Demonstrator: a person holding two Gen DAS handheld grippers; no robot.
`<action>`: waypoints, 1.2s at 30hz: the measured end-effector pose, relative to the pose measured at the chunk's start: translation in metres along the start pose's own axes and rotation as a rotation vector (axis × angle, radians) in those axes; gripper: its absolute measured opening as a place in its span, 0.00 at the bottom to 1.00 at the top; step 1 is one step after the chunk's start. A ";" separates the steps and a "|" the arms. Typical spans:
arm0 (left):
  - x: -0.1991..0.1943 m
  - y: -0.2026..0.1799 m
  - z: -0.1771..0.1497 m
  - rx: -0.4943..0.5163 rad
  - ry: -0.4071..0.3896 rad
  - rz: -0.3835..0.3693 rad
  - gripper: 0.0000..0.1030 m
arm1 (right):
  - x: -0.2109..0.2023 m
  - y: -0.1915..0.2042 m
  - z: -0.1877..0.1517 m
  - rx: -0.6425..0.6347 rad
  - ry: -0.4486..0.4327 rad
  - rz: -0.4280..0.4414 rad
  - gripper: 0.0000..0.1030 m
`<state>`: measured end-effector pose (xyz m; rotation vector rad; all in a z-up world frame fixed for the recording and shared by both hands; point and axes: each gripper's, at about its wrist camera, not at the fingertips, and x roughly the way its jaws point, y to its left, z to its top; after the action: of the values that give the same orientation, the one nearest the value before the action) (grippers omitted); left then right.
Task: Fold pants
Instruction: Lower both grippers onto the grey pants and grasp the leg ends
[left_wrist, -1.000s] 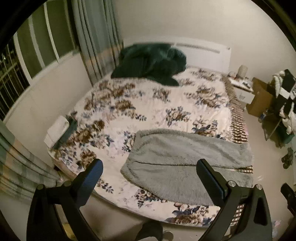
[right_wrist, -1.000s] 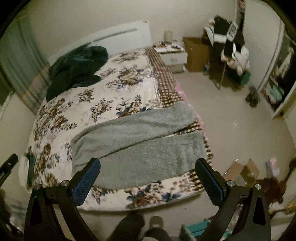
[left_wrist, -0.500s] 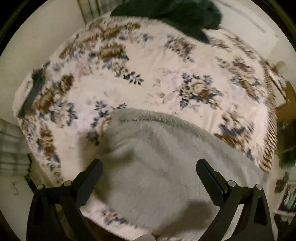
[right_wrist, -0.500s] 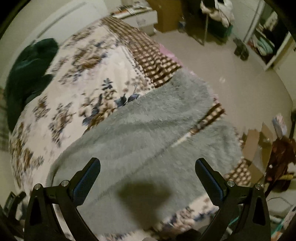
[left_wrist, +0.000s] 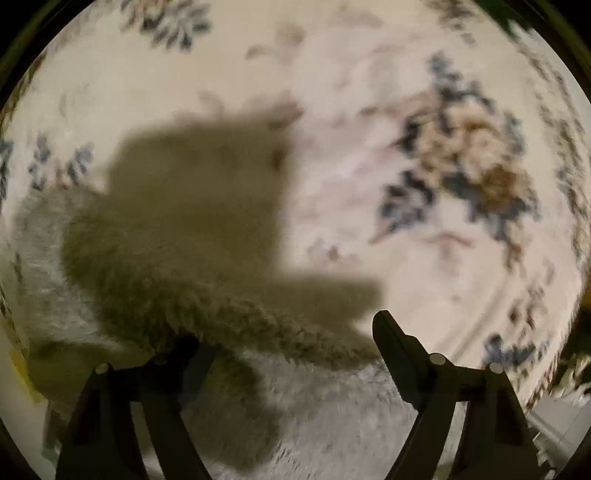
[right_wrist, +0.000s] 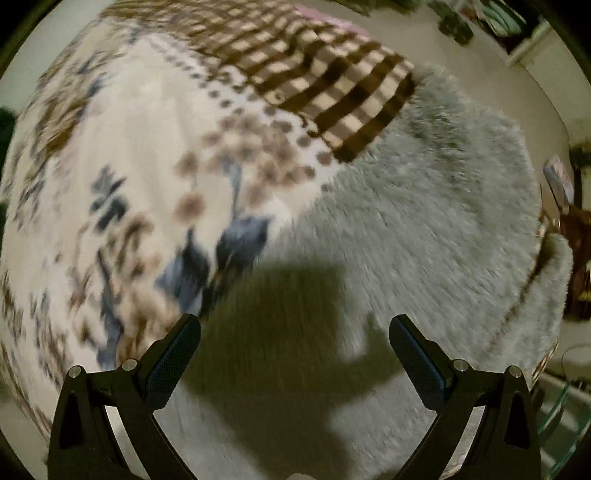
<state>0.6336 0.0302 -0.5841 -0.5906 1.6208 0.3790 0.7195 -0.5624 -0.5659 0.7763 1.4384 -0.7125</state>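
The grey fluffy pants (left_wrist: 332, 413) lie flat on the floral bedspread (left_wrist: 369, 166). Their upper edge runs across the lower left of the left wrist view. My left gripper (left_wrist: 288, 339) points straight down just above that edge. Its jaws are closing with the edge between them, and the pads are not pressing on it. The left fingertip is partly hidden by the pile. In the right wrist view a pants leg (right_wrist: 424, 221) fills the right and lower part. My right gripper (right_wrist: 295, 328) hangs open close over it, nothing gripped, its shadow on the fabric.
A brown checked border (right_wrist: 332, 81) of the bedspread (right_wrist: 129, 147) runs along the bed's side past the pants leg. Beyond it is bare floor (right_wrist: 498, 70) with a shelf of clothes (right_wrist: 517, 22) at the top right. A glass surface (right_wrist: 565, 406) shows at the lower right.
Both grippers have dropped from high above the bed to just over the pants, turning to face down. The left jaws have narrowed. The right jaws are as wide as before.
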 end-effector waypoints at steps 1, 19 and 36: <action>0.003 0.002 0.001 -0.010 0.000 -0.006 0.78 | 0.012 0.003 0.011 0.017 0.014 -0.008 1.00; -0.099 0.078 -0.075 0.067 -0.287 -0.294 0.04 | 0.008 -0.036 0.023 -0.089 -0.067 -0.003 0.08; -0.089 0.244 -0.271 0.025 -0.309 -0.304 0.04 | -0.128 -0.284 -0.163 -0.202 -0.077 0.124 0.08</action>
<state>0.2775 0.0899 -0.4819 -0.7104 1.2165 0.2114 0.3910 -0.5981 -0.4456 0.6679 1.3560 -0.4888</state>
